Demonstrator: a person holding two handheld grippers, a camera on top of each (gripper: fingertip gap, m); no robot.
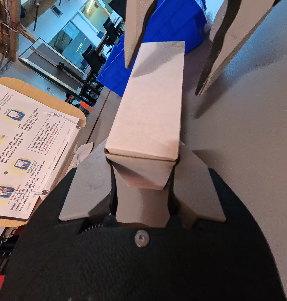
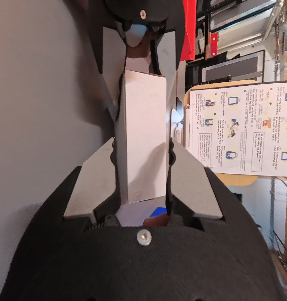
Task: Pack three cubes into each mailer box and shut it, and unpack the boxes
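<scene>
A white mailer box (image 1: 149,105) is shut and held between both grippers, one at each end, just above the grey table (image 1: 245,162). My left gripper (image 1: 142,143) is shut on its near end in the left wrist view. My right gripper (image 1: 163,80) reaches in from the top around the far end. In the right wrist view the box (image 2: 146,130) sits deep between the jaws of my right gripper (image 2: 142,140), which press its two sides. My left gripper (image 2: 142,110) clamps the far end there. No cubes are in view.
Blue bins (image 1: 172,24) stand on the table right behind the box; a corner shows under it in the right wrist view (image 2: 159,211). A wooden board with a printed instruction sheet (image 1: 25,146) stands beside the table (image 2: 41,114), also in the right wrist view (image 2: 245,130). Spacing between my two grippers at the tips: around 6 cm.
</scene>
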